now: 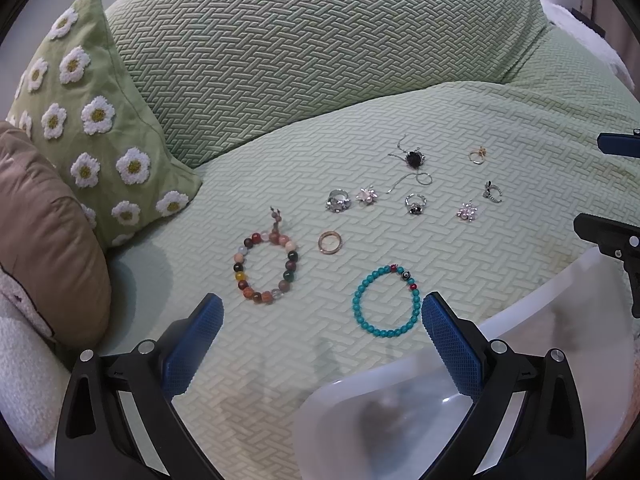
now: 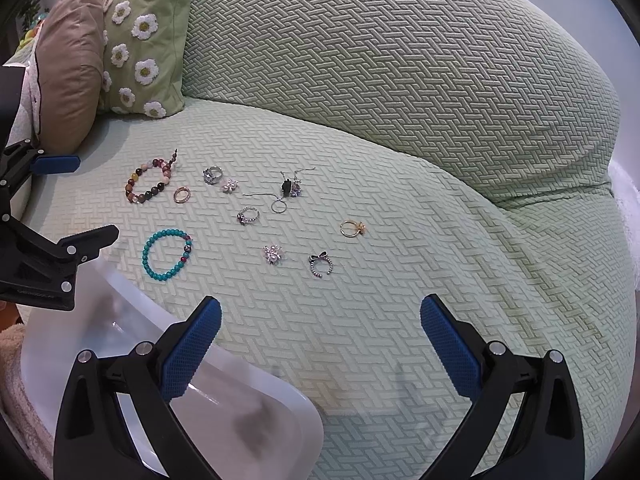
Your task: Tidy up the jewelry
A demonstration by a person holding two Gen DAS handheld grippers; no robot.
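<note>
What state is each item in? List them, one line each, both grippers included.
left gripper: open, holding nothing
right gripper: open, holding nothing
turquoise bracelet: flat on the cushion, untouched
multicolour bead bracelet: flat on the cushion
plain band ring: lying flat
black-pendant necklace: chain loose, tangled
bow ring: lying flat
translucent tray: contents unclear

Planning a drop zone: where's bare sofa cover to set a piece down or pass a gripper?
Free: the wide stretch right of the gold ring and bow ring, and the strip between the right gripper and those rings. Also left of the multicolor bracelet. Crowded: the middle cluster around the necklace. The translucent bin takes the near left corner.
</note>
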